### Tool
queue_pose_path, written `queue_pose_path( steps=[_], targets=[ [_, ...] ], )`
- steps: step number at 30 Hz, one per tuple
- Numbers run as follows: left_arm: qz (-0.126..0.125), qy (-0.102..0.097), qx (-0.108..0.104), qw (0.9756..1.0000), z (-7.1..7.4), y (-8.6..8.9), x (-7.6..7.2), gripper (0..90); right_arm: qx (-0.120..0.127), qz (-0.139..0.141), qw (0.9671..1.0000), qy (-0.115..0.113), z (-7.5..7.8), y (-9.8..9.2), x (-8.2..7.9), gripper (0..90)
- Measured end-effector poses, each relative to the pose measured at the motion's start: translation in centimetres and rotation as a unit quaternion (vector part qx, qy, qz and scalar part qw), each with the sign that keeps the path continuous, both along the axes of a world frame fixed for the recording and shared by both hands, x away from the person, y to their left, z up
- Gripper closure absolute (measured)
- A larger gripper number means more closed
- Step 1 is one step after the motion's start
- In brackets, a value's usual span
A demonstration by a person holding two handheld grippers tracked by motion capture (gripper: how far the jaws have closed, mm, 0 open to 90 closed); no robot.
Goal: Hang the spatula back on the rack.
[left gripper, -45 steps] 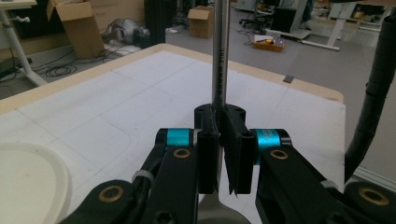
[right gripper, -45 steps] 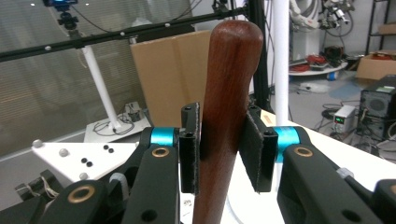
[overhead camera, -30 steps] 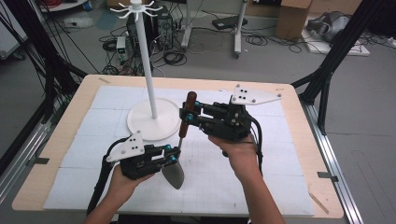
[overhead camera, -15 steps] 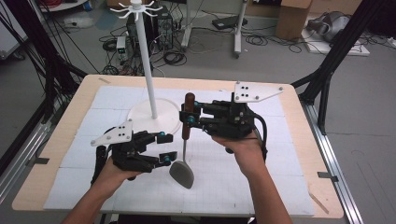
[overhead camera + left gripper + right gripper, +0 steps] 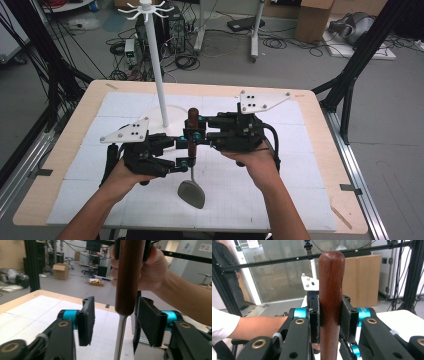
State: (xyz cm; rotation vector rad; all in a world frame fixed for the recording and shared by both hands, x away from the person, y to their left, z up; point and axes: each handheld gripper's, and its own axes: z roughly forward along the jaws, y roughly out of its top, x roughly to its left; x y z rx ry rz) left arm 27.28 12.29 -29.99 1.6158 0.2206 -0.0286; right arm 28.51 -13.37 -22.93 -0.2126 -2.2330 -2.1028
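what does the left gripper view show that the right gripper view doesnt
The left gripper view shows the left gripper with its jaws open on either side of the metal shaft, apart from it, with the white mat below them.

The right gripper view shows the right gripper shut on the wooden handle, the handle's rounded top end, and a cardboard sheet behind.

Both show the upright brown handle, black jaws with teal joints, and the person's other arm behind.
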Motion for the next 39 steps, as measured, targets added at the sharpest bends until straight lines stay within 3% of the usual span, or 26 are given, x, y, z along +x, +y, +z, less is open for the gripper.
queue_pose_path(
  steps=[14, 16, 22, 23, 24, 27, 31, 34, 37, 39],
  targets=[
    [-0.026, -0.016, 0.001, 0.9995, -0.1, -0.4, 0.1, 68.4, 0.002, 0.014, 0.9999, 0.006, -0.6, 0.3, 0.0, 72.3],
    [-0.025, -0.023, 0.004, 0.9994, -0.1, -0.5, 0.0, 72.7, 0.001, 0.012, 0.9999, 0.007, -0.7, 0.3, 0.0, 72.3],
    [-0.006, -0.023, 0.01, 0.9997, -0.1, -0.6, -0.2, 73.4, 0.008, 0.004, 0.9999, 0.009, -0.9, 0.1, 0.0, 70.6],
    [0.004, -0.024, 0.016, 0.9996, 0.0, -0.6, -0.1, 73.4, 0.012, -0.004, 0.9998, 0.015, -0.9, 0.0, 0.0, 61.6],
    [0.012, -0.021, 0.019, 0.9995, 0.0, -0.6, -0.1, 73.5, 0.024, -0.032, 0.9991, 0.016, -0.8, -0.3, -0.2, 45.6],
    [0.039, -0.019, 0.023, 0.9988, 0.1, -0.4, 0.0, 73.5, 0.038, -0.081, 0.9959, 0.014, -0.7, -1.3, -0.4, 30.9],
    [0.08, -0.02, 0.02, 0.9964, 0.4, 0.1, 0.2, 73.5, 0.048, -0.143, 0.9885, 0.007, -1.0, -3.6, -1.1, 21.8],
    [0.114, -0.015, 0.02, 0.9932, 0.6, 0.4, 0.3, 73.5, 0.034, -0.198, 0.9796, -0.001, -1.6, -5.4, -1.7, 20.0],
    [0.141, -0.016, 0.022, 0.9896, 1.0, 0.9, 0.6, 73.5, 0.006, -0.257, 0.9662, -0.014, -2.6, -7.3, -2.6, 18.8],
    [0.158, -0.021, 0.026, 0.9868, 1.3, 1.2, 0.8, 73.5, -0.013, -0.305, 0.9521, -0.019, -3.8, -8.7, -3.3, 18.5]
  ],
)
